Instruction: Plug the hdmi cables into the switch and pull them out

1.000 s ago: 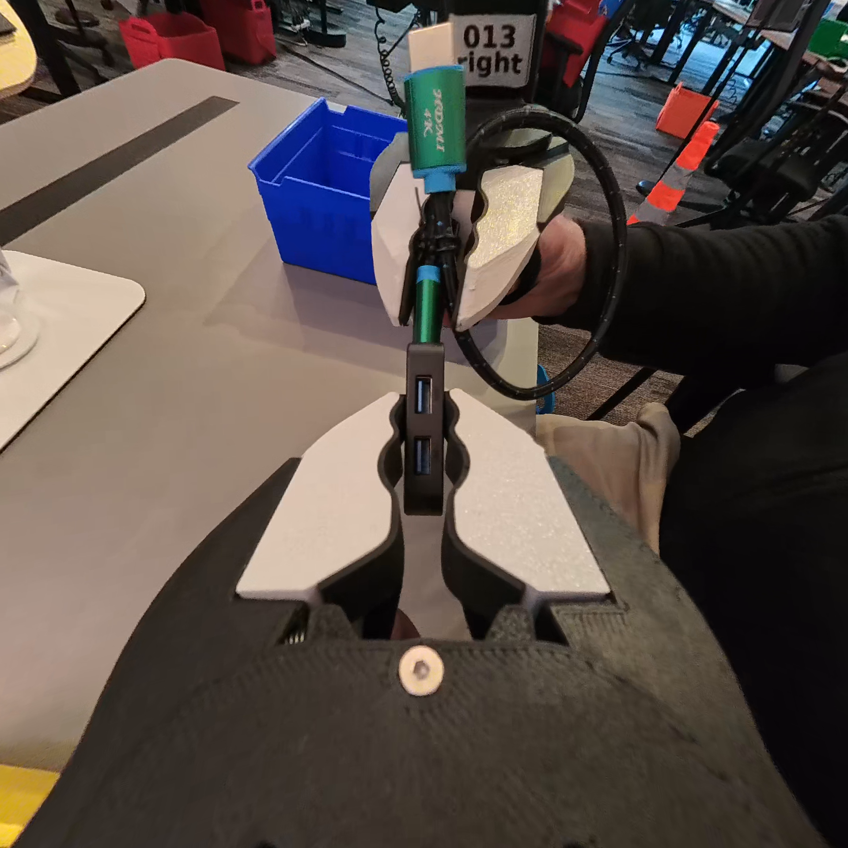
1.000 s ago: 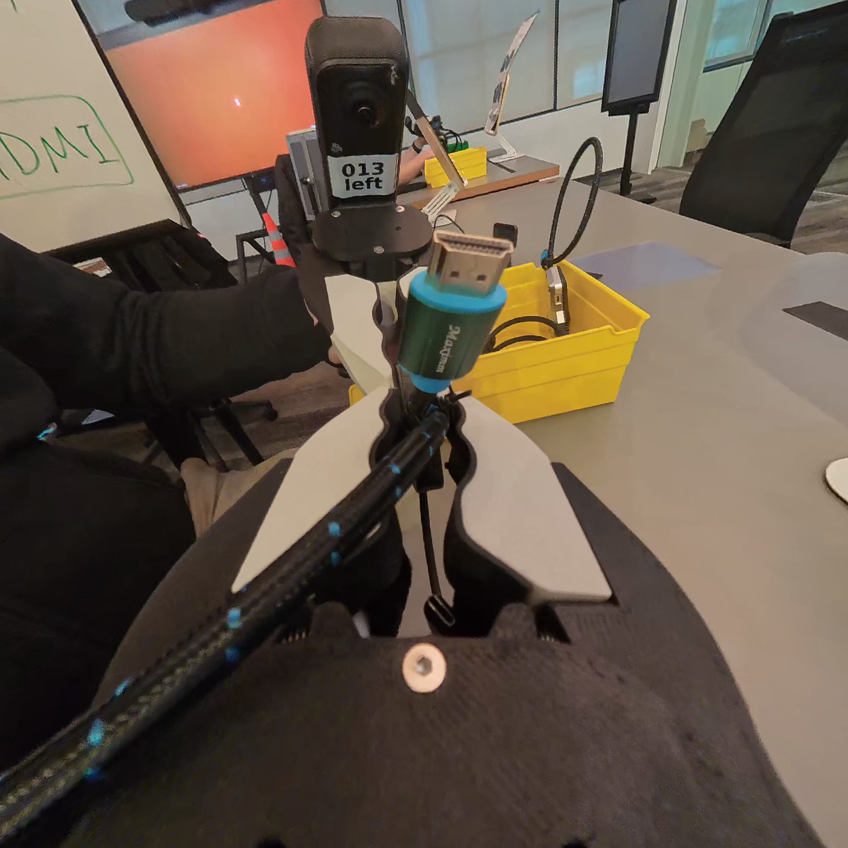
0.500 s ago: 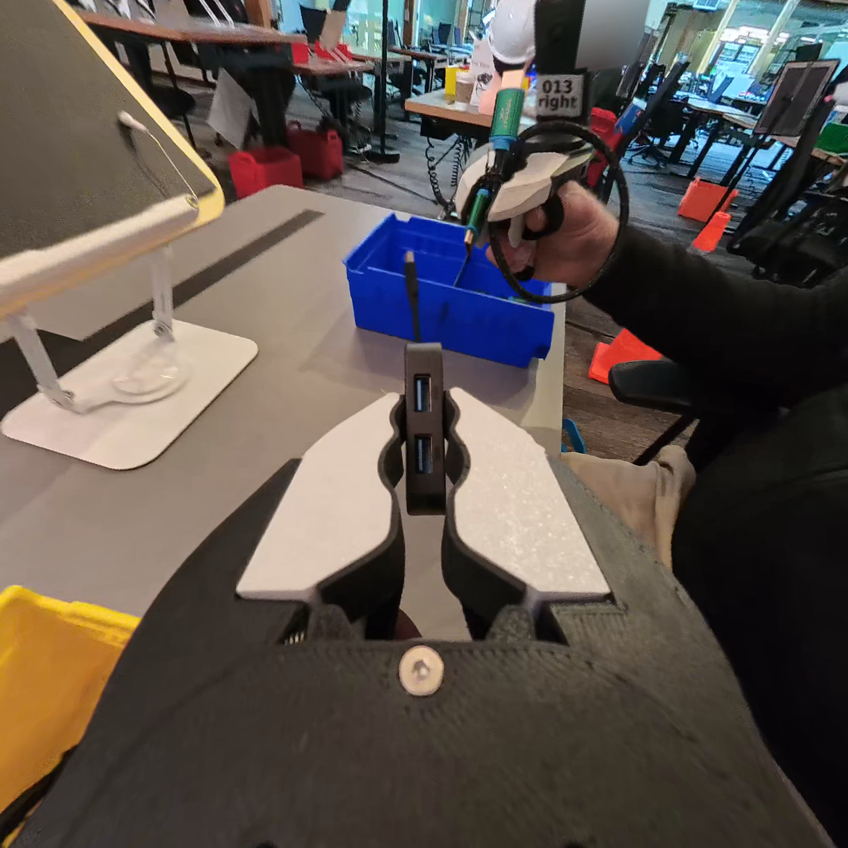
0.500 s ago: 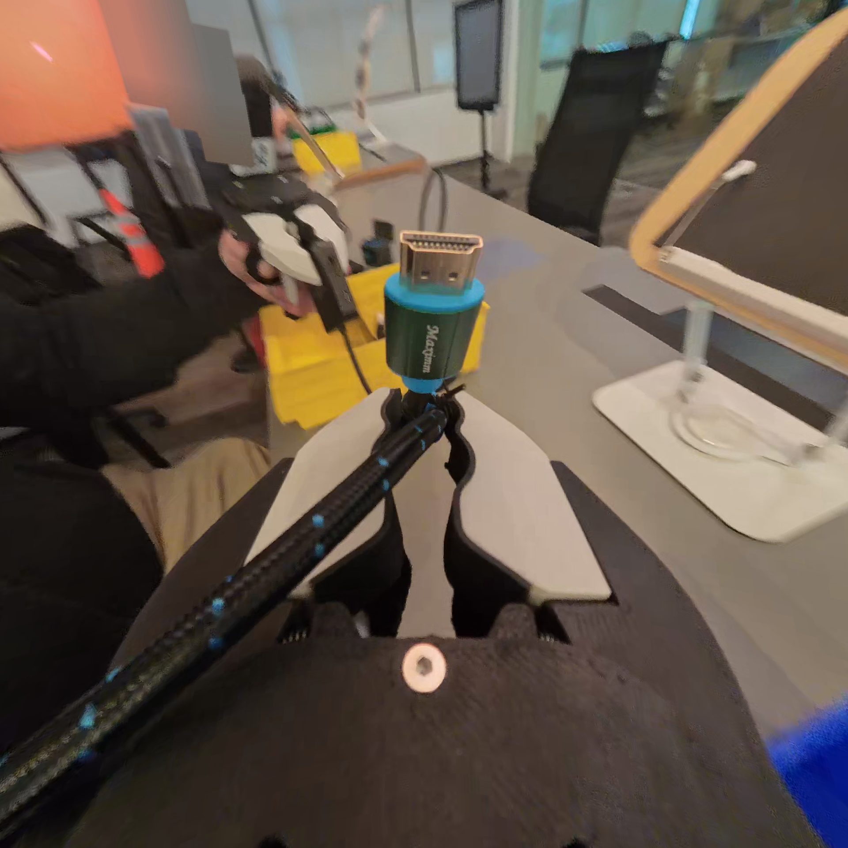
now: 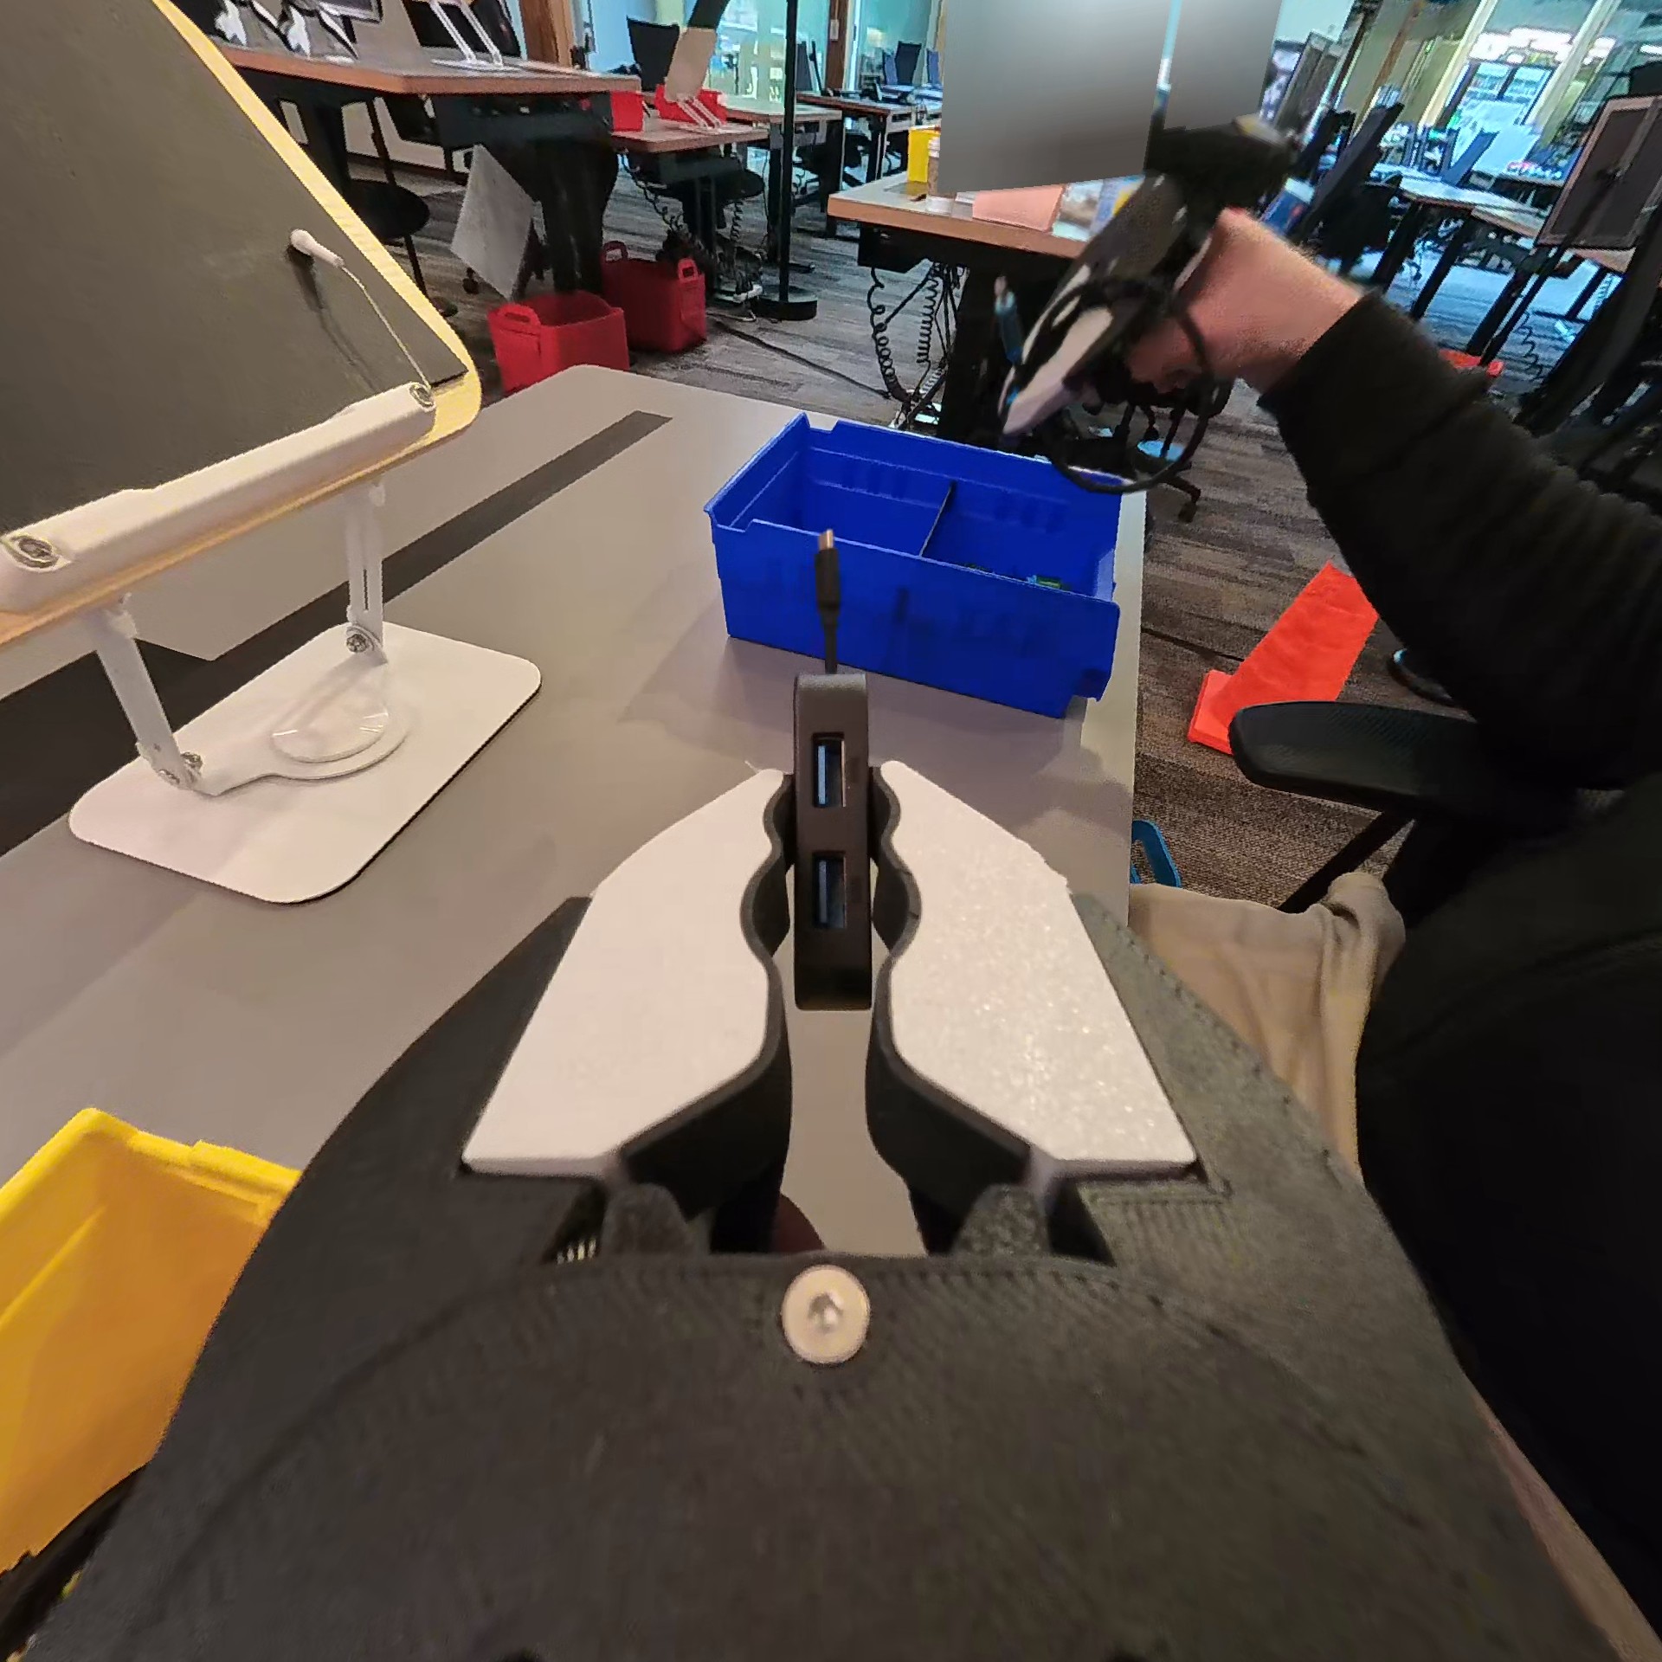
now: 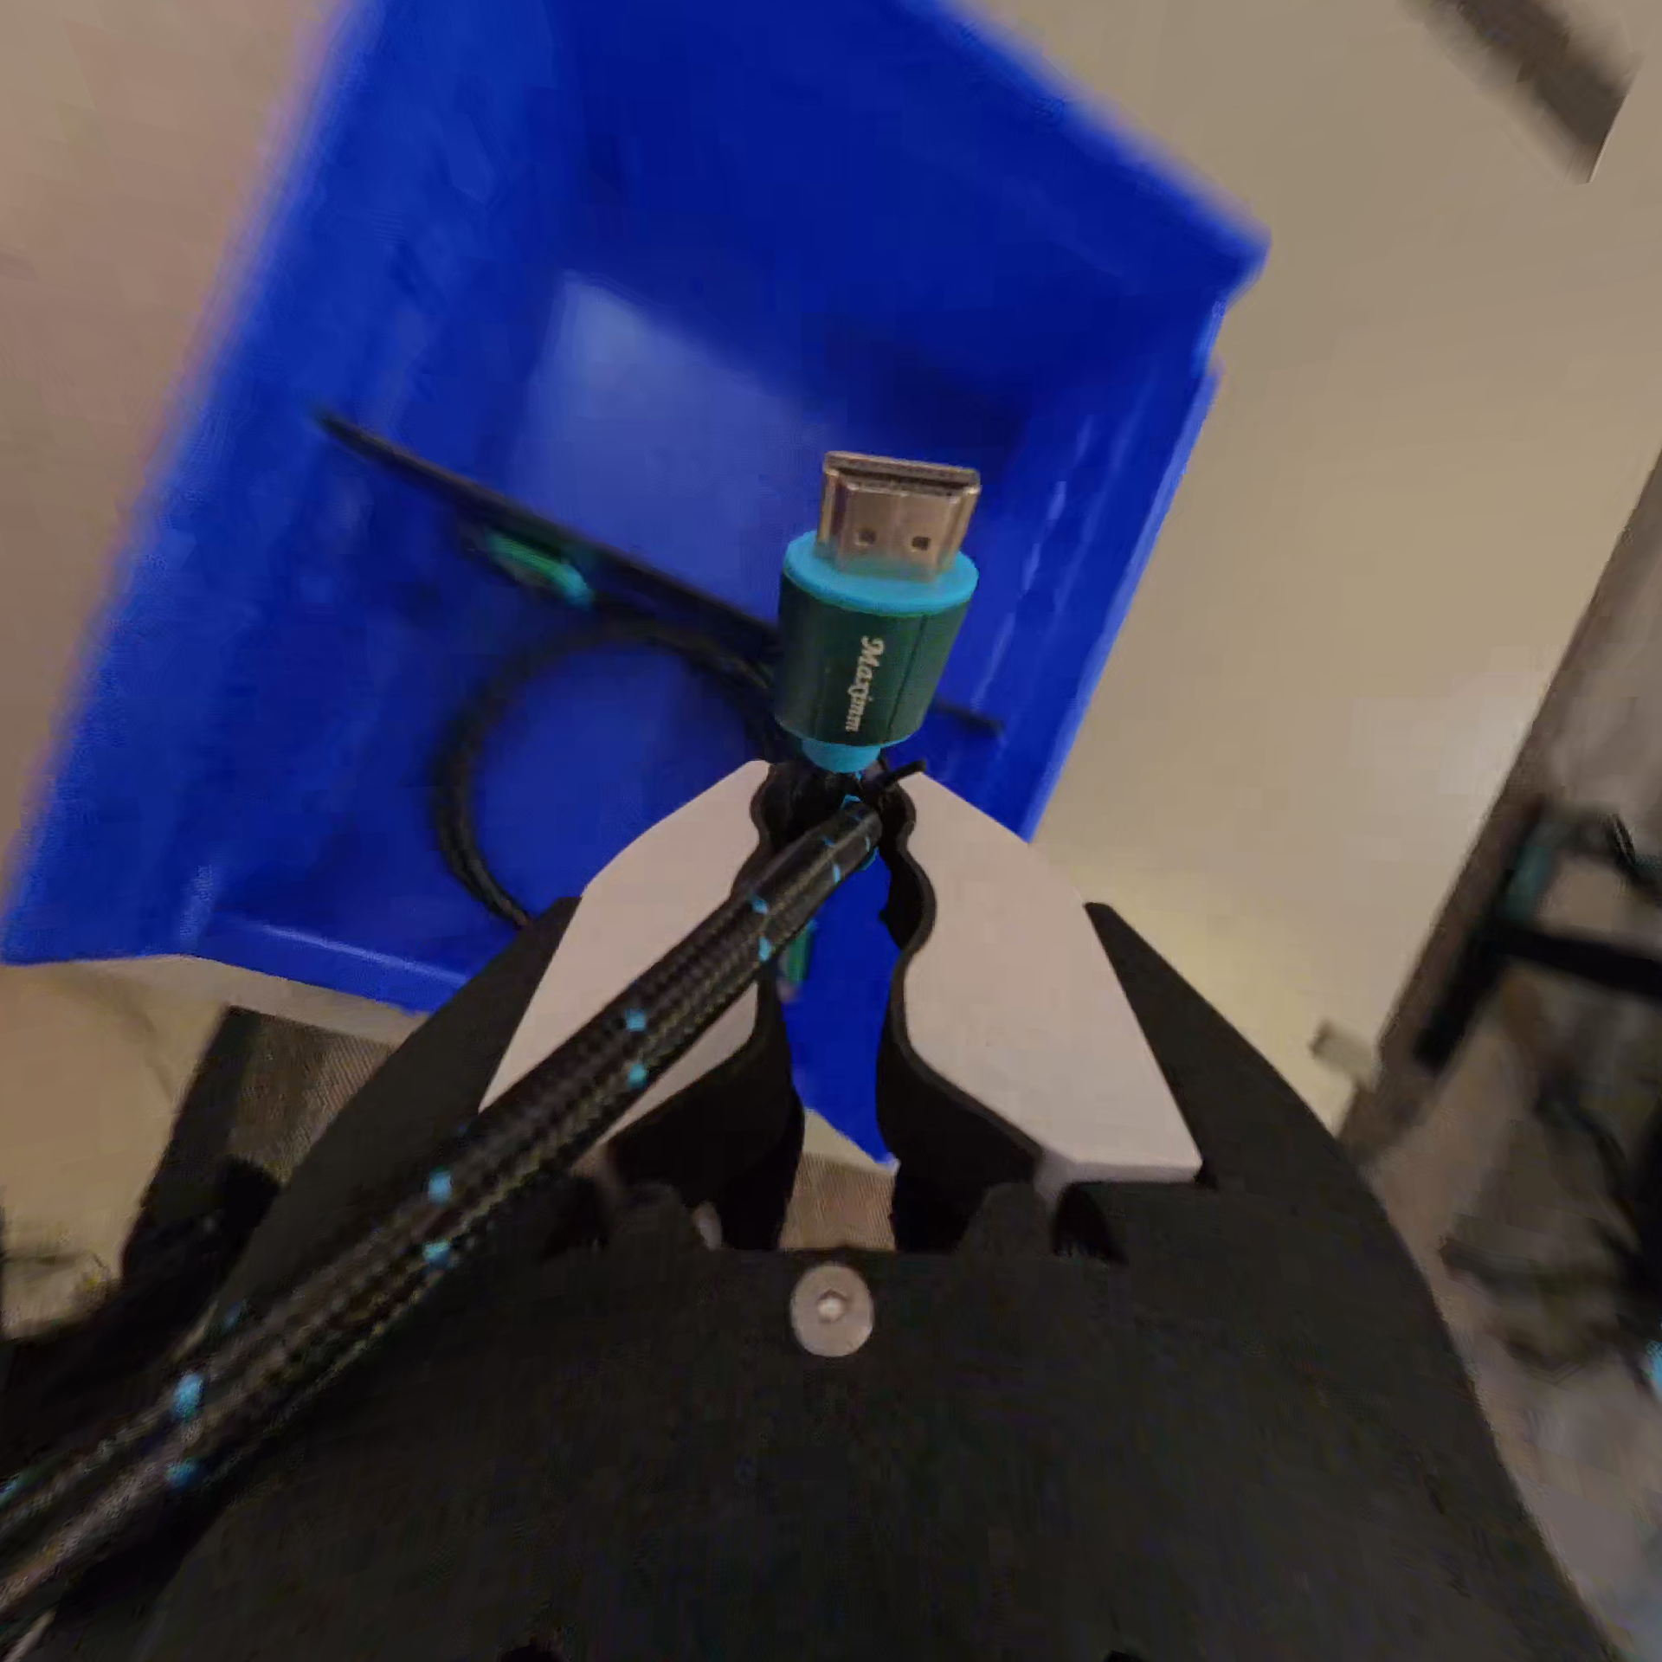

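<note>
The left gripper (image 5: 832,809) has its fingers clenched on the black switch (image 5: 832,845), held upright above the grey tabletop (image 5: 558,576), its thin lead rising toward the far blue bin (image 5: 908,621). The right gripper (image 6: 832,791) pinches the braided hdmi cable (image 6: 576,1070) just behind its green plug (image 6: 868,661), over the blue bin (image 6: 629,360), where another cable lies coiled.

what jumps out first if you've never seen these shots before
In the right wrist view, the green hdmi plug stands upright from the shut right gripper, above the blue bin. In the left wrist view, the left gripper clamps the black switch above the grey table.
</note>
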A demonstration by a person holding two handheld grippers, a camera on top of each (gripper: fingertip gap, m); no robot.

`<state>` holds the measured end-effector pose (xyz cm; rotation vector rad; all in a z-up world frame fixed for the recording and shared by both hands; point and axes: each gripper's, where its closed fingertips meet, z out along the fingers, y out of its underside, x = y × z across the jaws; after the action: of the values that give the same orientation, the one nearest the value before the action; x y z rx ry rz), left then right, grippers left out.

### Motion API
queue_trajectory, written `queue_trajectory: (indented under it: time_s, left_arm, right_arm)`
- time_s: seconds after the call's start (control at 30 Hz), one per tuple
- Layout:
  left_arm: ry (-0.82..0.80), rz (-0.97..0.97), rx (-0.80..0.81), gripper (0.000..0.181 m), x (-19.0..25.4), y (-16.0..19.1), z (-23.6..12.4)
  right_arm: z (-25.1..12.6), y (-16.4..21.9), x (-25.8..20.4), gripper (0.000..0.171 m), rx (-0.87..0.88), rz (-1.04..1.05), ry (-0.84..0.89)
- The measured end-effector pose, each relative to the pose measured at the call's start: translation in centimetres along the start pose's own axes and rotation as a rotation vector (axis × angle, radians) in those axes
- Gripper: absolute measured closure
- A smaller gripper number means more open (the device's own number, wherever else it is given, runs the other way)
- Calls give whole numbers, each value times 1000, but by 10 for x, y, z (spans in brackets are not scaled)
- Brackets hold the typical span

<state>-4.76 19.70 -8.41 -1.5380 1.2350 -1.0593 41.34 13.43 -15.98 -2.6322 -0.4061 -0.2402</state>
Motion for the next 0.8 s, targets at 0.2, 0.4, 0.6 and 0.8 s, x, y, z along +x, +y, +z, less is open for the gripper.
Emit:
queue_trajectory:
  time_s: [0.2,0.4,0.6,0.8]
  left_arm:
    - [0,16,-26,168,4,3,4]
    - [-5,6,-29,168,1,5,3]
    - [2,-13,-19,168,2,2,7]
    - [50,-15,8,168,25,-7,29]
  right_arm:
    - [57,46,2,151,-276,72,14]
    - [76,63,-21,117,-396,67,-91]
    - [15,2,-23,116,-134,2,-35]
    - [-61,-112,-177,102,393,-293,-538]
